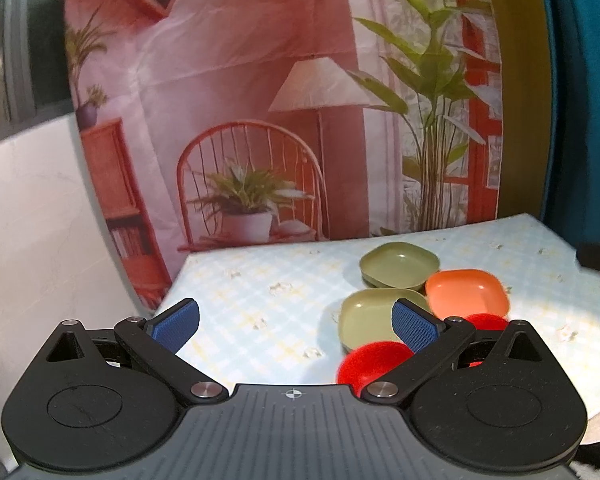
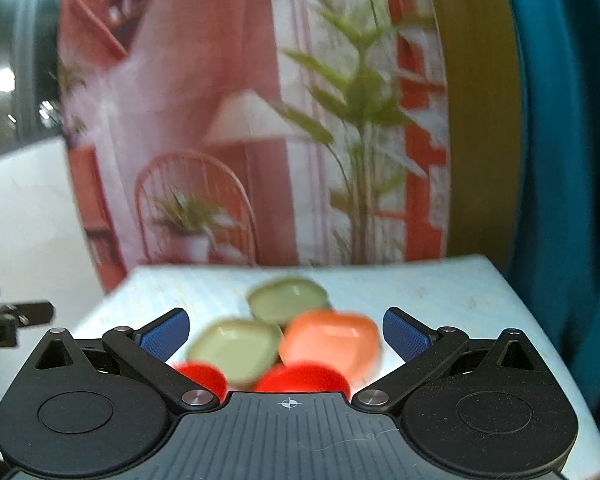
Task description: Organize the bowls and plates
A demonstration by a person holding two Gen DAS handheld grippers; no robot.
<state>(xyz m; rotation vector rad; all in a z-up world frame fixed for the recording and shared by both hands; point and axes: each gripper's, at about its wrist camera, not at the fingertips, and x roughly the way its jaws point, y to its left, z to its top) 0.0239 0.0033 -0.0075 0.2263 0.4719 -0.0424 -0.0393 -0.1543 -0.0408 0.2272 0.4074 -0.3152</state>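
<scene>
Both grippers held above the near edge of the bench [image 1: 260, 280], fingers spread wide, nothing between them: left gripper [image 1: 296, 322], right gripper [image 2: 286, 332]. Dishes clustered toward the right of the checked cloth: far green plate [image 1: 398, 266], near green plate [image 1: 366, 314] just in front, orange plate [image 1: 466, 292] to the right touching both, two red bowls [image 1: 374, 362] nearest. Right view blurred. Printed backdrop [image 1: 260, 100] behind.
</scene>
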